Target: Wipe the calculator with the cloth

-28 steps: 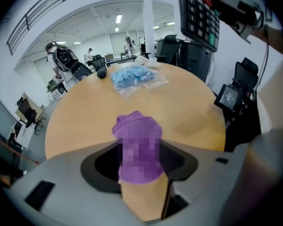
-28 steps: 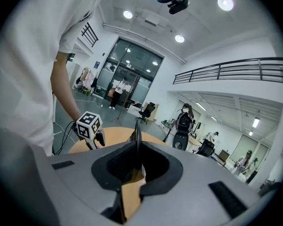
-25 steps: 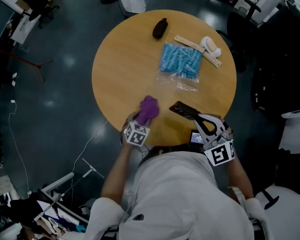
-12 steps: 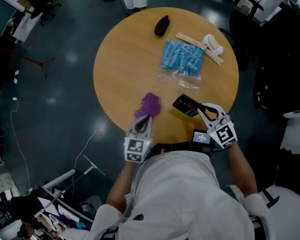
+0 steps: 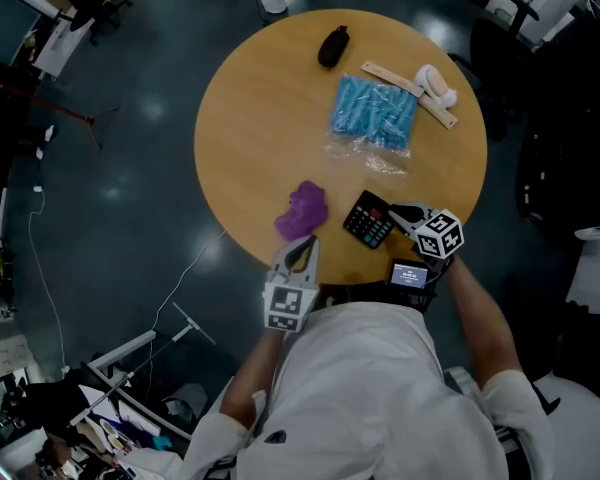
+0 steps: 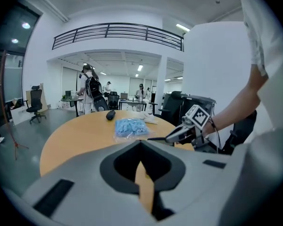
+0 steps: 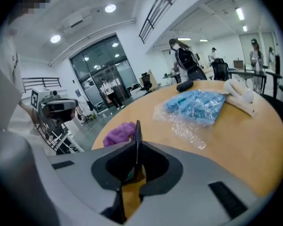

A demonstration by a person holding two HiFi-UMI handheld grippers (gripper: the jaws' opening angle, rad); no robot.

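The purple cloth (image 5: 302,211) lies crumpled on the round wooden table (image 5: 250,128) near its front edge. My left gripper (image 5: 308,240) hovers just behind the cloth, jaws shut with nothing between them (image 6: 142,178). The black calculator (image 5: 368,219) rests keys-up at the table's front right. My right gripper (image 5: 398,213) is shut on the calculator's right edge. In the right gripper view the calculator (image 7: 137,140) shows edge-on as a thin dark blade between the jaws (image 7: 136,161), with the cloth (image 7: 120,133) just beyond. The left gripper view shows the right gripper (image 6: 177,134) holding it.
A blue packet in clear plastic (image 5: 375,113) lies mid-table. Behind it are a black oval object (image 5: 333,46) and a beige strip with a white item (image 5: 425,86). A small lit screen (image 5: 408,275) sits by the right hand. Dark floor surrounds the table.
My left gripper was open at the cloth; it has closed, lifted and drawn back, leaving the cloth on the table. The right gripper came down and rolled, bringing the calculator keys-up.
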